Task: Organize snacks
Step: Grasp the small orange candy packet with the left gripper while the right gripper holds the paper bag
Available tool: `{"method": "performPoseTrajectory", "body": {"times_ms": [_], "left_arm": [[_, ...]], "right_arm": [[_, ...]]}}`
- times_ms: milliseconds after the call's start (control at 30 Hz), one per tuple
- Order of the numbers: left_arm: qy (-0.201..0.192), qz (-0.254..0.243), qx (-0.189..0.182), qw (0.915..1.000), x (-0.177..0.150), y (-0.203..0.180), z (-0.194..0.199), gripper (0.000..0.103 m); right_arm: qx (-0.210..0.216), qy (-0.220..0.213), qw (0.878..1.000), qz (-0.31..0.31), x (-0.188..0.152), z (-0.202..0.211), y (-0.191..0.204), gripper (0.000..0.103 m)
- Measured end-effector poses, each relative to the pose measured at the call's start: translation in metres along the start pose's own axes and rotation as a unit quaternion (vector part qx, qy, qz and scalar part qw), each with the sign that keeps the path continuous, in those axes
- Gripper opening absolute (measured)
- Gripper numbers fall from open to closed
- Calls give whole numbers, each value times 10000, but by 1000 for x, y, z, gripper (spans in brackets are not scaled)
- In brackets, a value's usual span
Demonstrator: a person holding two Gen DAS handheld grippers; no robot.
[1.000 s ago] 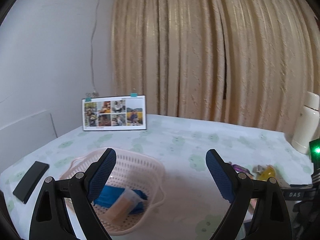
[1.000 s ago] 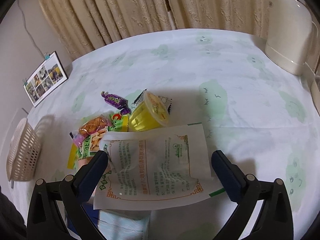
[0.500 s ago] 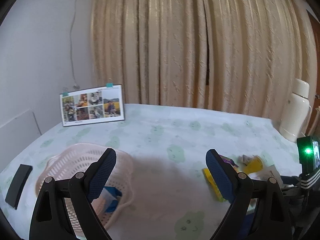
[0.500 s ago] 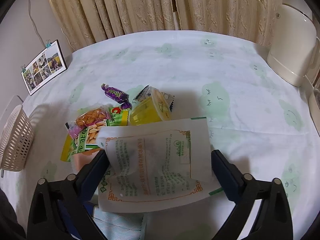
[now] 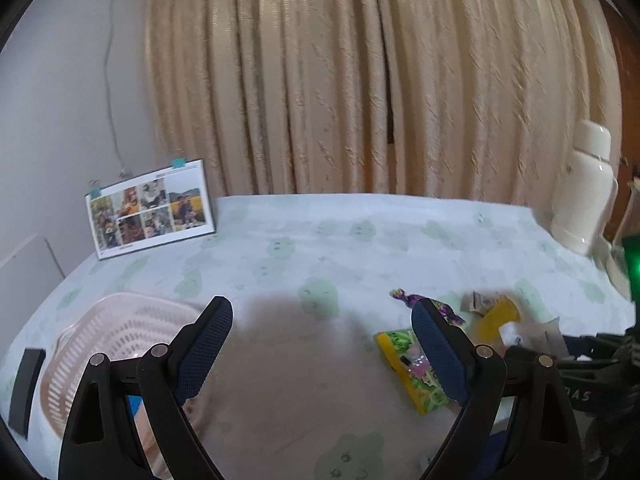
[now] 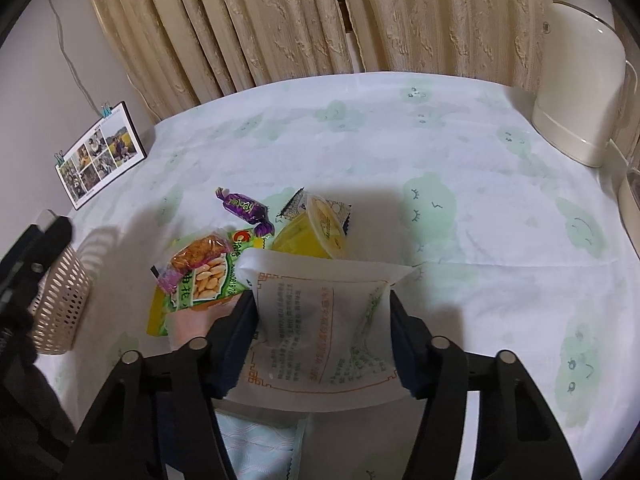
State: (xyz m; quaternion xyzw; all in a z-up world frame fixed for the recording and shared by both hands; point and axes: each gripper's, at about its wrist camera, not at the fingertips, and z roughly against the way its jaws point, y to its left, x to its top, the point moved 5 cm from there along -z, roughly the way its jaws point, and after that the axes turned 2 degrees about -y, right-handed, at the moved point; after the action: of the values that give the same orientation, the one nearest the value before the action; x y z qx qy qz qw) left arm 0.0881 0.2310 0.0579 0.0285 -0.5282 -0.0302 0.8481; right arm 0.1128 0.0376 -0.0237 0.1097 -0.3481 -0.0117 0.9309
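Note:
My right gripper (image 6: 322, 304) is shut on a white printed packet (image 6: 316, 344), which buckles between the fingers. Just beyond it lie a peanut pack (image 6: 200, 276), a purple candy (image 6: 244, 208), a yellow jelly cup (image 6: 312, 232) and a light blue packet (image 6: 264, 448) underneath. The pink basket (image 5: 116, 320) stands at the lower left of the left wrist view, with something blue inside. My left gripper (image 5: 320, 320) hangs open and empty over the tablecloth between the basket and a yellow-green snack pack (image 5: 408, 372).
A cream thermos (image 6: 576, 80) stands at the table's far right. A photo board (image 5: 152, 208) leans at the back left. A black phone (image 5: 26, 388) lies left of the basket. Curtains hang behind the table.
My right gripper has closed onto the white packet, which now bends upward. My left gripper has swung right, away from the basket and toward the snack pile.

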Motion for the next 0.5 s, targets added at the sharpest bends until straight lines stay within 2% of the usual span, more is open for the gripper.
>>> {"method": "performPoseTrajectory", "body": {"times_ms": [300, 400, 500], "left_arm": [[506, -370, -497, 9968, -7, -33, -38, 89], [669, -544, -654, 9941, -13, -46, -49, 84], [936, -632, -837, 9901, -21, -55, -62, 73]], "right_arm": [[61, 36, 9999, -145, 1, 3, -8, 55], [71, 58, 9998, -190, 1, 4, -12, 55], [64, 78, 9997, -238, 1, 4, -16, 56]]}}
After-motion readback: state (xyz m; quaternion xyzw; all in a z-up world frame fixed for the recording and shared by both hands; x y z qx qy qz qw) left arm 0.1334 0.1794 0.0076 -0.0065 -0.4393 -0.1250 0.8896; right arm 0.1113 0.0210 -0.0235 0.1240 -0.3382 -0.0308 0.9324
